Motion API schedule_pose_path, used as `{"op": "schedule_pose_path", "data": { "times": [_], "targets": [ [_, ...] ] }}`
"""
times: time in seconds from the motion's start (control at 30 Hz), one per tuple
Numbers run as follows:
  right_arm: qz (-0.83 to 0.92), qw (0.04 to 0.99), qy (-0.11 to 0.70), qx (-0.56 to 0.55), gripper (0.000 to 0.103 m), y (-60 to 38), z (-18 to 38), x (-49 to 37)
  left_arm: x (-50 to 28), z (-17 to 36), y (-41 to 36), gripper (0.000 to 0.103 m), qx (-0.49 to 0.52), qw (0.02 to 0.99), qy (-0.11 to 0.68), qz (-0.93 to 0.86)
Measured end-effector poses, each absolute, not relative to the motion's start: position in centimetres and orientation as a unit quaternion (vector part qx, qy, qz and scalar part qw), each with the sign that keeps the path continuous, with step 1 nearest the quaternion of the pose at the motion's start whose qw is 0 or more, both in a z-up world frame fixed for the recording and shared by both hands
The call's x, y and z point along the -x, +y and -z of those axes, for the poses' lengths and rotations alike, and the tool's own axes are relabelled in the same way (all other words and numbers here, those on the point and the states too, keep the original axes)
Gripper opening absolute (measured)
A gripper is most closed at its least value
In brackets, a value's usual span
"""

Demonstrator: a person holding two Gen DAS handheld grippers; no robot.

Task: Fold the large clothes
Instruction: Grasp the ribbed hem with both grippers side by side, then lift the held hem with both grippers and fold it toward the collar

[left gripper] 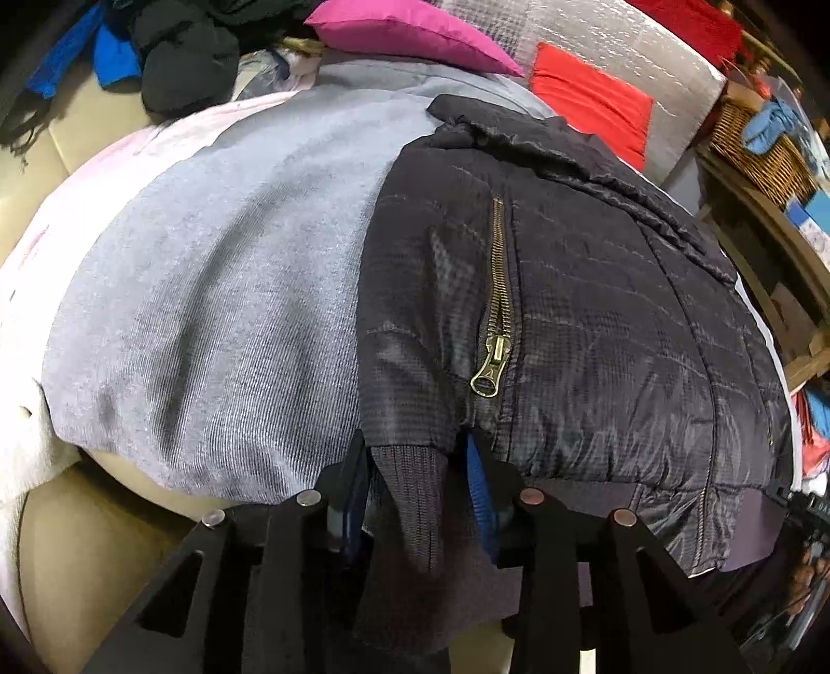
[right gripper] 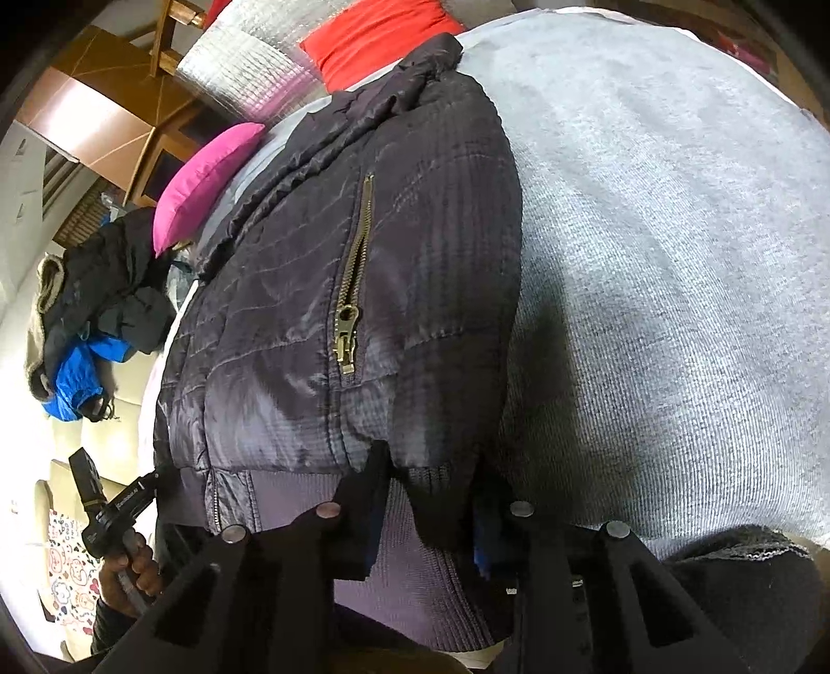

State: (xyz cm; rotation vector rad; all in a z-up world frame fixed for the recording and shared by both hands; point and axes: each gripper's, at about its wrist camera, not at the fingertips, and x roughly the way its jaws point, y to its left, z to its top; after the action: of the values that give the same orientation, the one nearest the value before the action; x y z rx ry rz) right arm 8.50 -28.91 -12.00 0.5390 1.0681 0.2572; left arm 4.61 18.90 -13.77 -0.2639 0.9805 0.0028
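Black quilted jacket (left gripper: 570, 290) spread flat over grey cloth (left gripper: 218, 290) on cream sofa (left gripper: 88, 549). Ribbed hem (left gripper: 410, 497) pinched by left gripper (left gripper: 415, 466); same hem clamped by right gripper (right gripper: 430, 487). Pink cushion (left gripper: 404, 31) behind.

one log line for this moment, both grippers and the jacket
left gripper: shut on jacket hem | right gripper: shut on jacket hem | dark quilted jacket: spread on grey cloth | pocket zipper: closed
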Motion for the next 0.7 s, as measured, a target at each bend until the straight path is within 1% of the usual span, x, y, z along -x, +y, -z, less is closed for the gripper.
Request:
{"op": "schedule_pose_path", "data": {
  "times": [0.33, 0.37, 0.5, 0.57, 0.7],
  "targets": [
    [-0.12, 0.83, 0.489, -0.241, 0.03, -28.7, 11.9, -8.4, -4.5, 14.2, 19.6, 0.039, 0.143, 0.873, 0.467, 0.017],
    [-0.122, 0.83, 0.488, -0.243, 0.029, -28.7, 11.9, -8.3, -4.6, 14.2, 19.7, 0.037, 0.145, 0.872, 0.468, 0.018],
    [-0.136, 0.829, 0.484, -0.244, 0.022, -28.9, 11.8, -8.1, -4.2, 13.2, 19.1, 0.022, 0.13, 0.877, 0.462, 0.013],
    [-0.142, 0.829, 0.479, -0.25, 0.017, -29.0, 11.6, -7.9, -3.8, 12.5, 18.7, 0.02, 0.118, 0.883, 0.455, 0.009],
    [-0.158, 0.828, 0.464, -0.272, 0.015, -29.4, 11.1, -7.5, -3.3, 10.6, 18.9, 0.018, 0.125, 0.89, 0.438, 0.015]
  ]
}}
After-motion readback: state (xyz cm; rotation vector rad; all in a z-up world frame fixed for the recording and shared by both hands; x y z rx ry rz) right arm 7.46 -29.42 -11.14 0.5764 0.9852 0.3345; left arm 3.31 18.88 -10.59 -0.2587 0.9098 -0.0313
